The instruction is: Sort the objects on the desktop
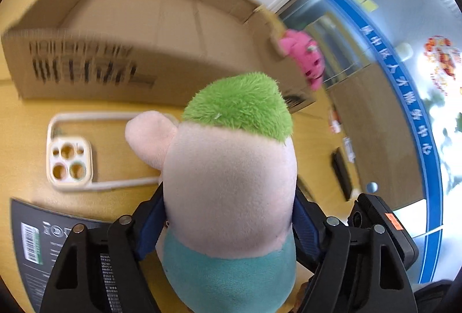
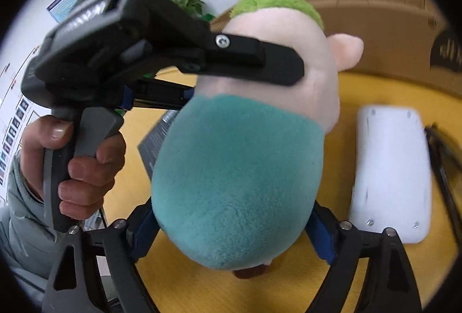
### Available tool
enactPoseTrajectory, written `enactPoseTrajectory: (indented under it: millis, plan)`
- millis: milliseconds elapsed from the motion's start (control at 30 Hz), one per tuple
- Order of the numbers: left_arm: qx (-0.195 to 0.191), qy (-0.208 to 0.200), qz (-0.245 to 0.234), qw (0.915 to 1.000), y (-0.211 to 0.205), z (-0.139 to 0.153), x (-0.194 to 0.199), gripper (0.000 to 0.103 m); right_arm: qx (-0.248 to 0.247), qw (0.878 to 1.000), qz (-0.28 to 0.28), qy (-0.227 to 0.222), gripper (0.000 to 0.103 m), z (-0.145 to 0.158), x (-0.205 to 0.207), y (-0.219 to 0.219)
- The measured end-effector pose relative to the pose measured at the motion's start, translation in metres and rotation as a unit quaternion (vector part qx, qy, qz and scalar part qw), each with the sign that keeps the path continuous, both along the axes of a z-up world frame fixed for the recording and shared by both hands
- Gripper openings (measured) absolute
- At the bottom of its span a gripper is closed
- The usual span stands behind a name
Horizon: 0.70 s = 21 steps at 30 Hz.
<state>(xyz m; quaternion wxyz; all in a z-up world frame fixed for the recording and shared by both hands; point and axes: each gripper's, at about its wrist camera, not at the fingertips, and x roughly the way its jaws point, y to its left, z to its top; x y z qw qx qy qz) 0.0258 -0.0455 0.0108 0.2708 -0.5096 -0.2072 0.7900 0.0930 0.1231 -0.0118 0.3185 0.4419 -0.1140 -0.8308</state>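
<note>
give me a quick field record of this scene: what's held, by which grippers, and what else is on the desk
held item: plush doll, green hair, pink head, teal body
left gripper: shut on the doll's head
right gripper: shut on the doll's teal body
left hand: wrapped around the left gripper's handle
container: open cardboard box behind the doll
near box corner: pink plush toy
desk: yellow wood
also on desk: clear phone case, white device, dark leaflet

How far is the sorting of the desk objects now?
Done: nothing visible yet; the cardboard box looks empty. In hand: both the left gripper and right gripper clamp the green-haired plush doll. Left: the phone case, white device and pink plush.
</note>
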Motion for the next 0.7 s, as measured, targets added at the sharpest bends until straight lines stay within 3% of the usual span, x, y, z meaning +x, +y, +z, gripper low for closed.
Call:
enactPoseTrajectory:
  millis: [133,233,467,600,700]
  plan:
    - [0.006,0.081,-0.008,0.9966,0.002,0.065,-0.004,0.081,0.014,0.998,0.002,0.068,0.084,0.052,-0.006,0.002]
    - [-0.002,0.161,-0.013,0.9869,0.0,0.129,-0.014,0.081,0.028,0.991,0.006,0.133,0.084,0.109,-0.025,0.001]
    - [-0.02,0.338,-0.006,0.941,-0.008,0.282,-0.04,0.082,0.063,0.958,0.017,0.279,0.084,0.254,-0.074,-0.005]
    - [-0.04,0.381,0.007,0.9235,-0.017,0.326,-0.053,0.082,0.053,0.947,0.022,0.316,0.084,0.305,-0.099,-0.01]
    - [-0.049,0.389,0.019,0.9196,-0.022,0.342,-0.071,0.082,0.05,0.943,0.027,0.328,0.084,0.324,-0.12,-0.015]
